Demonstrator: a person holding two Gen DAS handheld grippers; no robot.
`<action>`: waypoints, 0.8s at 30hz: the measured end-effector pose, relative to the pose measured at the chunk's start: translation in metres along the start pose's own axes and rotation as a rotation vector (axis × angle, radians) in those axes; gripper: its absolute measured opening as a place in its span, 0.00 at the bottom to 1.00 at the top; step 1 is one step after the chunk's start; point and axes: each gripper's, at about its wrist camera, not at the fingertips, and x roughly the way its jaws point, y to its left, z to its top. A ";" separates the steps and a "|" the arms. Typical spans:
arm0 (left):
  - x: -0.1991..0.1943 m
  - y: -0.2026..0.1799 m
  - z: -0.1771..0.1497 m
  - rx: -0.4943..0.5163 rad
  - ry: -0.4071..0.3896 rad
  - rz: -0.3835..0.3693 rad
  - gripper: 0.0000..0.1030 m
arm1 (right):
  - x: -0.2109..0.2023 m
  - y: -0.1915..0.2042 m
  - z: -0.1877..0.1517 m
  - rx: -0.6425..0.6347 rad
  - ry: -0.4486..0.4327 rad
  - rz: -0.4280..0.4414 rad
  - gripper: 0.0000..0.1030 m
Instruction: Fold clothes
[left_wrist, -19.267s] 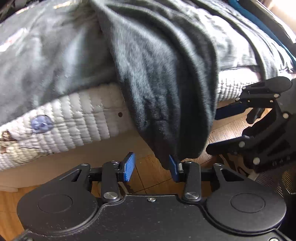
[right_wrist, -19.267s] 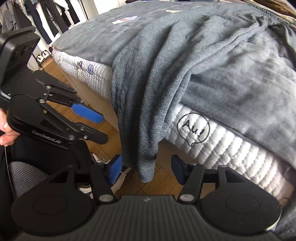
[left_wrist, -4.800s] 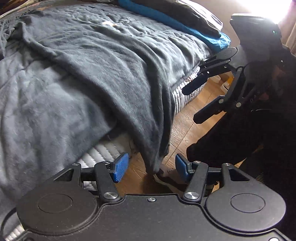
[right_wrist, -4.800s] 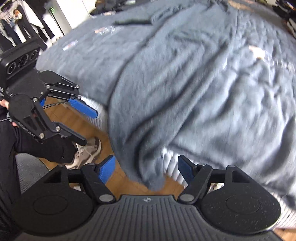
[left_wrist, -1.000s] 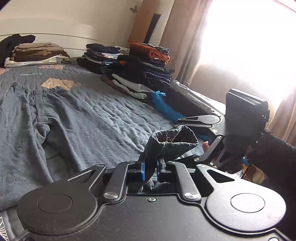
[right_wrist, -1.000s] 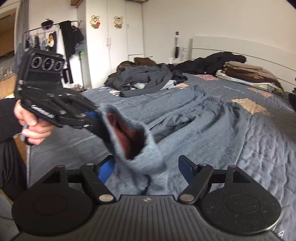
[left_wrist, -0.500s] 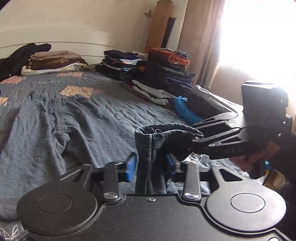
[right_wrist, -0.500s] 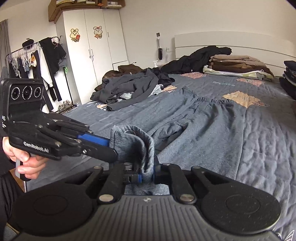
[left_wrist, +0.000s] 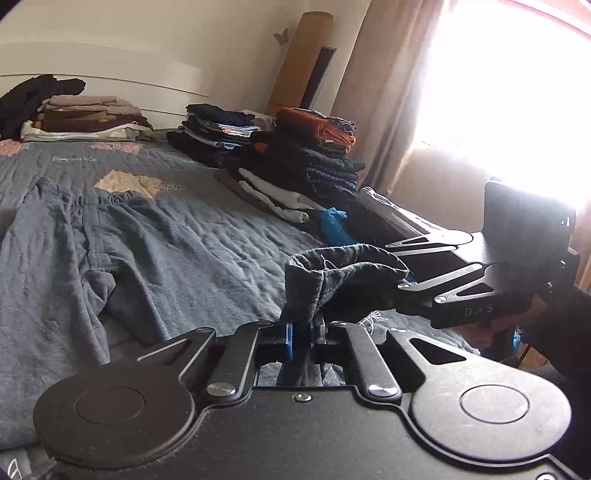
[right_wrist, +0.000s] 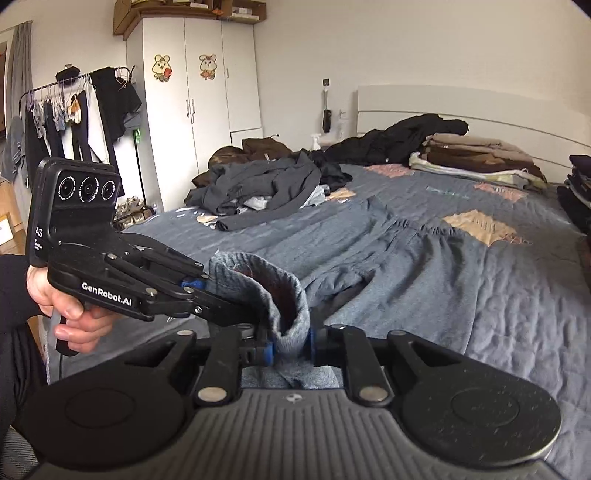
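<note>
1. The left gripper (left_wrist: 301, 338) is clamped tight on one side of the trouser cuff (left_wrist: 343, 273), its blue pads pinching the grey cloth.
2. The right gripper (right_wrist: 291, 345) has the cuff's other side between its pads – they press the cloth, though the jaws are opening slightly.
3. Both hold the cuff up above the bed (right_wrist: 517, 332), likely to carry this leg over the grey trousers (right_wrist: 424, 266) lying flat – the fold's first half.
</note>
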 end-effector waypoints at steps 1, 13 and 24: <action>-0.001 0.000 0.001 0.004 -0.002 0.001 0.08 | -0.001 0.000 0.001 -0.001 -0.002 -0.002 0.22; 0.006 0.019 0.010 -0.054 -0.041 0.023 0.08 | 0.015 -0.015 0.006 0.154 -0.018 -0.041 0.09; 0.079 0.078 0.098 -0.003 -0.009 0.156 0.08 | 0.063 -0.081 0.077 0.181 -0.005 -0.147 0.09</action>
